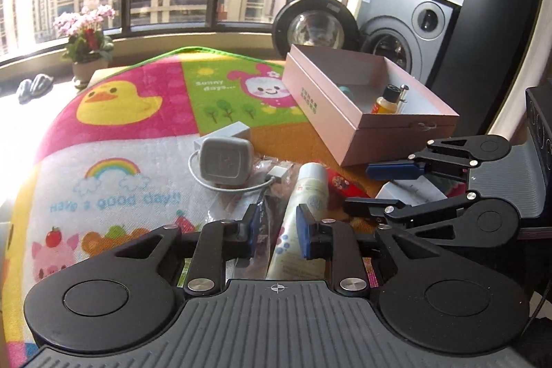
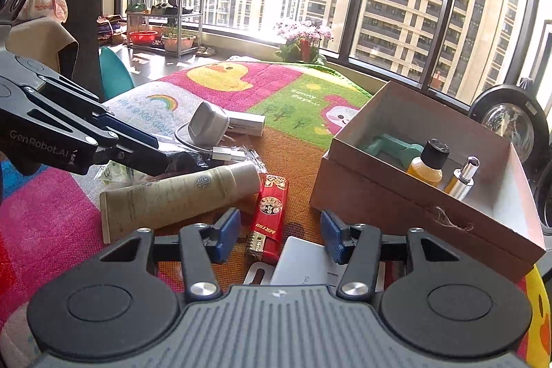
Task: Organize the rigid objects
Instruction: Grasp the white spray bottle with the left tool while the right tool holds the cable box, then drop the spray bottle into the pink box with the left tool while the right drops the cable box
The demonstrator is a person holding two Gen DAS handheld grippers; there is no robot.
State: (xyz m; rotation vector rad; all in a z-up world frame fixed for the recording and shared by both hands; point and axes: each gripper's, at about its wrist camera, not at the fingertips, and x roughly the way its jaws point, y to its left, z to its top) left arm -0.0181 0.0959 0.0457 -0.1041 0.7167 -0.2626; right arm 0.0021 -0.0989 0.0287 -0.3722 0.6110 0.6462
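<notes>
In the left wrist view, a potted plant with pink flowers [image 1: 86,40] stands at the upper left on the window ledge, behind the cartoon-printed mat [image 1: 114,140] that covers the tabletop. Left of centre on the mat a grey charger plug [image 1: 226,162] sits upright, its white cable looped around its base and a small white box [image 1: 238,130] just behind it. At the bottom centre the left claw [image 1: 277,231] is released, its blue pads apart on either side of the cream tube [image 1: 303,216], which lies lengthwise between them (whether the pads touch it I cannot tell). Upper right of centre the pink box [image 1: 365,126] stands open, holding a small amber bottle [image 1: 386,100] with a black cap. At the right edge the right claw [image 1: 358,187] reaches in sideways, its jaws spread. In the right wrist view, the left claw's dark fingers enter from the left edge above the tube's flat end, the tube lying across the lower left. Just right of the tube's cap the red lighter [image 2: 267,216] lies on the orange patch, and it sits between the spread blue pads of the right claw [image 2: 279,238], untouched. A white card-like object [image 2: 303,264] lies beside the lighter's lower end. Inside the box on the right lie a green piece [image 2: 390,147], the amber bottle and a silver cylinder [image 2: 464,178].
</notes>
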